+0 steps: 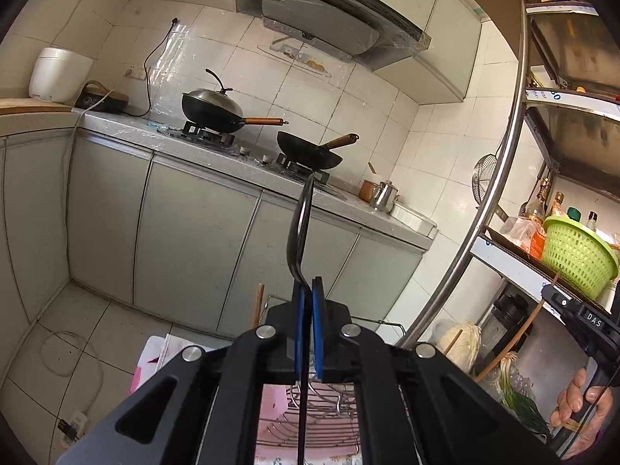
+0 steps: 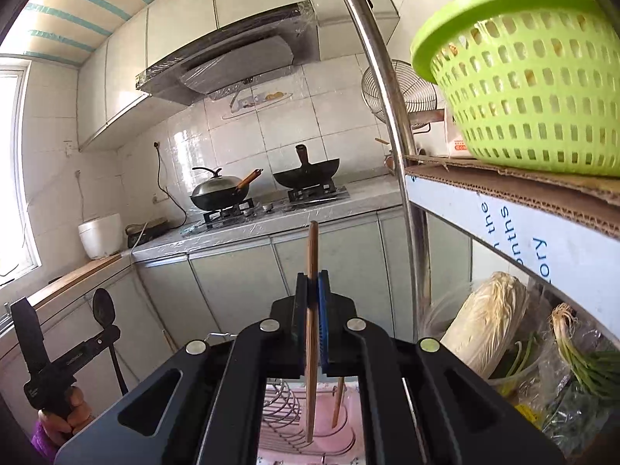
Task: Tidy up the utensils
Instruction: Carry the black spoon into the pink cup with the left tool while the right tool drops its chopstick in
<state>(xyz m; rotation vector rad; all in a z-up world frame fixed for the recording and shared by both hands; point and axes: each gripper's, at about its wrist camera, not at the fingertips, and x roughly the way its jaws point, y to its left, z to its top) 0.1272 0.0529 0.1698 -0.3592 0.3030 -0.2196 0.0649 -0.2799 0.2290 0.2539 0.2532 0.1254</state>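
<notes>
Left gripper: your left gripper [image 1: 309,290] has its blue pads pressed together on the thin handle of a black spoon [image 1: 299,224], whose bowl rises edge-on above the fingertips; the right wrist view shows the bowl as an oval.
Right gripper: your right gripper [image 2: 313,286] pinches a wooden chopstick [image 2: 312,248] partway along, one end poking up past the jaws, the other hanging down toward the rack.
Rack: a wire dish rack [image 2: 283,407] sits below both grippers on a pink patterned cloth [image 1: 271,407]; a second wooden stick [image 2: 338,403] stands in it.
Step in hand: by my reading, you are carrying both utensils clear of the rack toward wherever they belong; the destination does not show.
Next move: pick a holder, then lower each utensil in upright, one hand at a time.
Watch: the steel shelf post [image 1: 492,201] and green basket [image 2: 531,77] crowd your right side, so keep the chopstick tip away from them.
</notes>
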